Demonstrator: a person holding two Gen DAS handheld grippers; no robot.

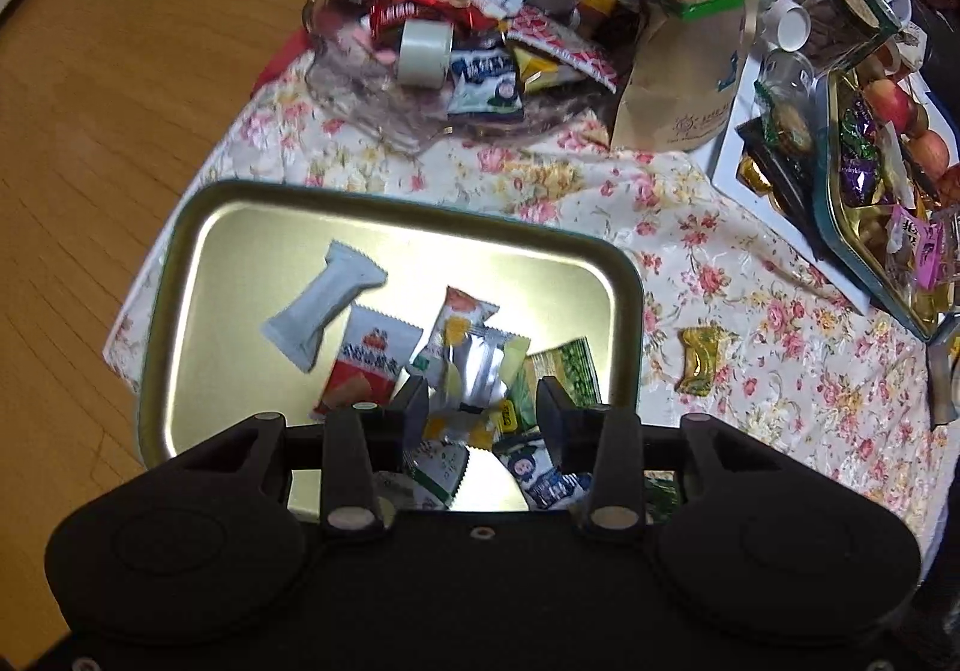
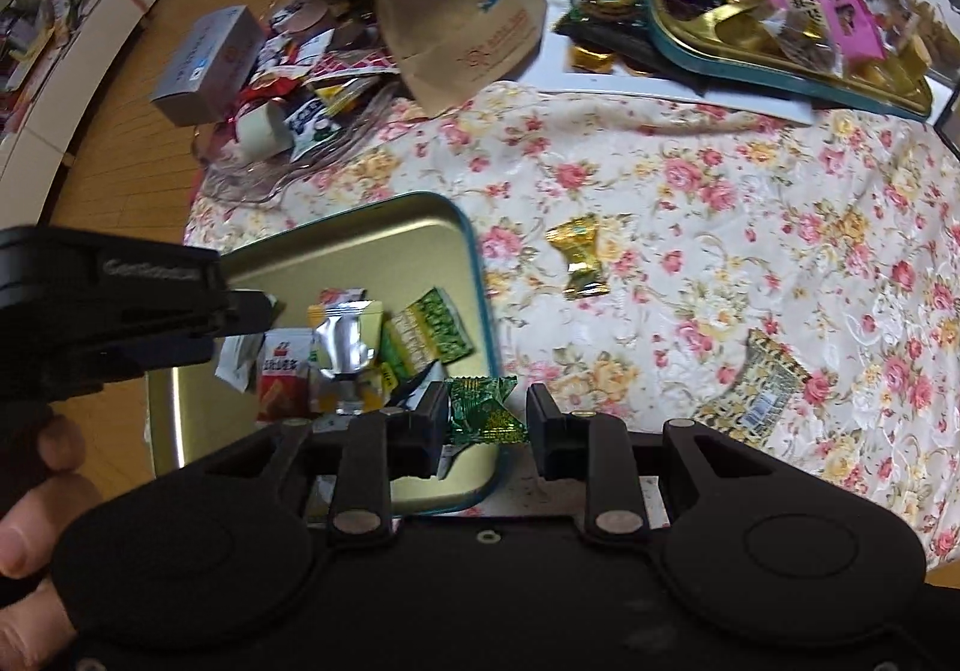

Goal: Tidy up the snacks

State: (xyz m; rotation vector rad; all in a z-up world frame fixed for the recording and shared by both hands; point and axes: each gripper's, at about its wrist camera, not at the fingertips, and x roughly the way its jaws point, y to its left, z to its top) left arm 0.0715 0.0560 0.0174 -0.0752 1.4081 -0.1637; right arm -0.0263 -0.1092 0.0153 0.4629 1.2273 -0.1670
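a: two tongs at work. the left gripper (image 1: 483,407) hangs wide apart over the shallow gold metal tin (image 1: 180,275), nothing pinched; a silver foil sachet (image 1: 477,371) sits on the heap just below it, likely just let go.

b: and the right gripper (image 2: 487,419)?

a: clamped narrow on a green foil-wrapped candy (image 2: 485,410), at the tin's near edge, probably to drop it in.

b: what's left?

a: a gold twisted candy (image 2: 579,260) and a patterned packet (image 2: 759,392) on the floral cloth (image 2: 720,203).

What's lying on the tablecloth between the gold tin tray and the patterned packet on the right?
One gold-wrapped candy lies between tray and packet; right wrist view.
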